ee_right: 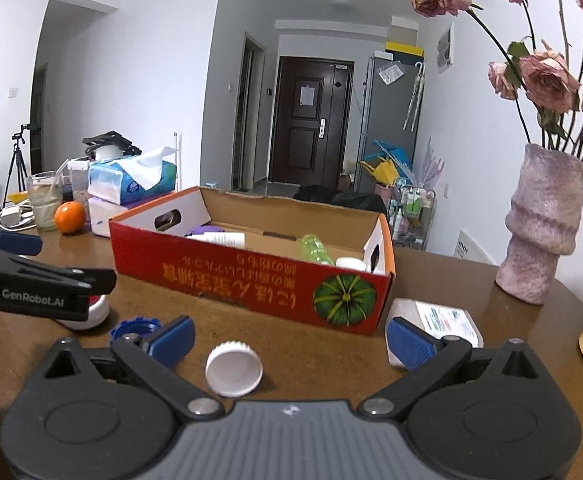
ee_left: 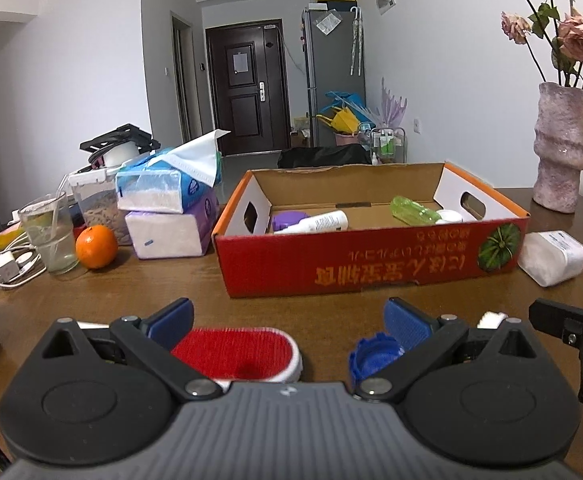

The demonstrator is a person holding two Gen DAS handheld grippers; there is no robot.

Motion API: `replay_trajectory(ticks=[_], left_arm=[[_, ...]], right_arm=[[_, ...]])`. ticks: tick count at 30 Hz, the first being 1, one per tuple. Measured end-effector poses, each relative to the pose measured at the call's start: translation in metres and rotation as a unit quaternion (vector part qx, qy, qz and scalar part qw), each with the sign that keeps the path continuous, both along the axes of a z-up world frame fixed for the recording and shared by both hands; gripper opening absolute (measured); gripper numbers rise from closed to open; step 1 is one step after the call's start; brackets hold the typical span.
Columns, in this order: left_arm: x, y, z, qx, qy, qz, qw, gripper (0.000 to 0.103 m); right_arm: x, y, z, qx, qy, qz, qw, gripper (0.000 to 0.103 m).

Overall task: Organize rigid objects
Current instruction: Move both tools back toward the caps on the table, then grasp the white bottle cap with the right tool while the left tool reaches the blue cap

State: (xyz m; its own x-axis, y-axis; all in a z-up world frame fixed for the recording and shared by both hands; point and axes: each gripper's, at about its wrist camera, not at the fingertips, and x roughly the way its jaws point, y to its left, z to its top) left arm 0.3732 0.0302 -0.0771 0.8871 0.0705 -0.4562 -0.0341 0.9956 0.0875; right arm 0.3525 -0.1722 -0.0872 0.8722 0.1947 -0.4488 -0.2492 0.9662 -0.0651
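Both hand-held grippers are hovering low over the brown desk [ee_left: 163, 284], side by side, facing a red cardboard box [ee_left: 371, 258] with its top open.

The left hand-held gripper [ee_left: 289, 322] is standing with its blue fingers [ee_left: 405, 322] spread wide and nothing between them. Just under it a red-and-white brush [ee_left: 239, 354] is lying flat on the desk, and a blue bottle cap [ee_left: 371, 356] is sitting right beside the right-hand finger; from here I cannot tell whether they are touching.

The right hand-held gripper [ee_right: 289, 340] is likewise gaping apart and empty. A white bottle cap [ee_right: 233, 368] is lying open side up on the desk between its fingers, nearer the left one and clear of both. A white packet [ee_right: 439, 316] with a printed label is lying just behind the right-hand finger, close to the box corner.

Inside the box a white bottle [ee_left: 319, 222] is lying on its side next to something purple [ee_left: 287, 220], and a green bottle [ee_left: 415, 208] is lying toward the other end beside a white lid [ee_left: 449, 216].

Off to the left of the box, an orange [ee_left: 96, 246], a glass [ee_left: 49, 236] with a straw and two stacked tissue packs [ee_left: 167, 208] are sitting together. To the right, a pink vase [ee_right: 541, 228] is holding dried roses [ee_right: 547, 76].
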Motion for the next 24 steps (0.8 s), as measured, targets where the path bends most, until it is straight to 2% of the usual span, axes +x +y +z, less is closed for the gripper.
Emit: replay_trajectory(ticks=[5,13,24], left_arm=[[-0.016,0.003,-0.002,-0.006,0.010,0.004,0.9999,0.103],[-0.026,0.002,-0.009,0.005,0.014,0.011,0.9998,0.103],[-0.012,0.017,-0.016,-0.013,0.037,0.036,0.9986,0.103]], right_arm=[[-0.015,-0.001,-0.003,0.002,0.010,-0.003,1.000,0.103],[-0.022,0.008,-0.008,0.002,0.017,-0.010,1.000,0.101],[0.027,0.028,-0.030,-0.007,0.068,0.008,0.998,0.079]])
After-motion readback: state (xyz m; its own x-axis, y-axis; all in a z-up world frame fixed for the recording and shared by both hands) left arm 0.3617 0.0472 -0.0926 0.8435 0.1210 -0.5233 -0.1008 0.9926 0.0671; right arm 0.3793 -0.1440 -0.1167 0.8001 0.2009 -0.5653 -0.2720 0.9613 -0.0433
